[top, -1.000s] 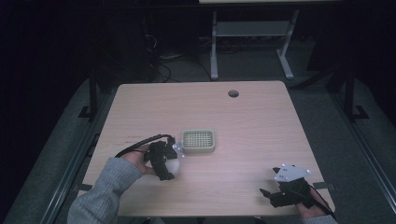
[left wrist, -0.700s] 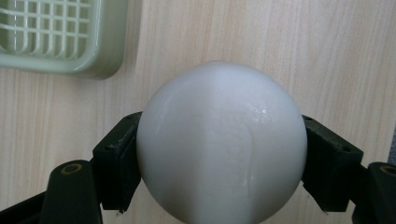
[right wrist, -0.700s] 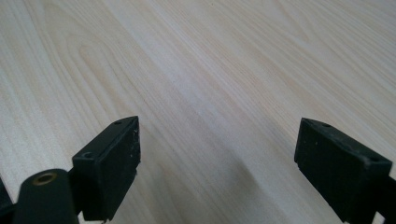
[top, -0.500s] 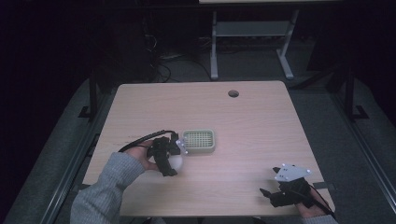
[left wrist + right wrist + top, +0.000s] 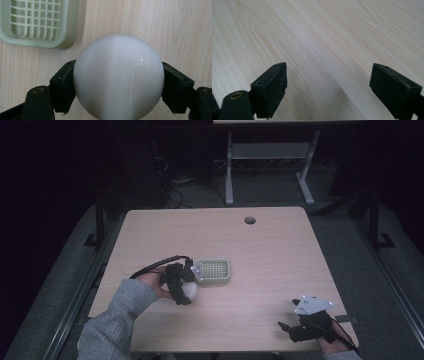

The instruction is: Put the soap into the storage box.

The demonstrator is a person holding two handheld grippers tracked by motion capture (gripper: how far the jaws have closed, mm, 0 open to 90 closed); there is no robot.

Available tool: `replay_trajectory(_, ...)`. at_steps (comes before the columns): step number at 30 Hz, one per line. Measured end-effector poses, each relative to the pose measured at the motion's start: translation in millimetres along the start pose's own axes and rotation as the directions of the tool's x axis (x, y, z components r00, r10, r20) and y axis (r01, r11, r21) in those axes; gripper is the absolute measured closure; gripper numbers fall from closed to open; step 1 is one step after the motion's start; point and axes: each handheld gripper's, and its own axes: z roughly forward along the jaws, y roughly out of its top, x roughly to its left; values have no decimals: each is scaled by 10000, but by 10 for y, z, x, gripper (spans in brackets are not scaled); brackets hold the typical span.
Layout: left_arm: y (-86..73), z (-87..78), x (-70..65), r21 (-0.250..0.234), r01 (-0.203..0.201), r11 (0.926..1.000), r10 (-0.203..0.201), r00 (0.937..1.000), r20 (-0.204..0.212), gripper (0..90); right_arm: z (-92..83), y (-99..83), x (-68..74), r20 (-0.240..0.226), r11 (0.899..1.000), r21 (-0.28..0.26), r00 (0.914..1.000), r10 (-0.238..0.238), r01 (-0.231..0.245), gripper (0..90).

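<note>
A smooth white oval object, like a bar of soap (image 5: 117, 77), sits clamped between the jaws of my left gripper (image 5: 117, 85), just above the wooden table. In the high view that white soap (image 5: 190, 292) shows under the left gripper (image 5: 184, 287), at the table's left front. A pale green slotted soap dish (image 5: 215, 270) lies right beside it, to the upper left of the soap in the left gripper view (image 5: 37, 22). My right gripper (image 5: 292, 330) rests near the front right edge, its jaws wide apart (image 5: 328, 92) over bare wood.
The wooden table (image 5: 260, 250) has a round cable hole (image 5: 249, 220) near its far edge. Beyond it stand a white metal frame (image 5: 270, 165) and cables on a dark floor.
My left gripper with the white soap has shifted slightly forward and right, closer to the green dish. The right gripper has stayed put.
</note>
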Motion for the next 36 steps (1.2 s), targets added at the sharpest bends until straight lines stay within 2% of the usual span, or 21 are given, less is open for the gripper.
replay_trajectory(10, 81, -17, 64, 4, -92, 10000, 92, 10000, -24, 242, -7, 1, 0, 7, 10000, -16, 10000, 5, -5, 139)
replay_trajectory(36, 456, -18, 294, 184, -624, 9979, 626, 9980, -116, 242, -15, -5, -10, 23, 9999, -98, 10000, 54, -54, 140)
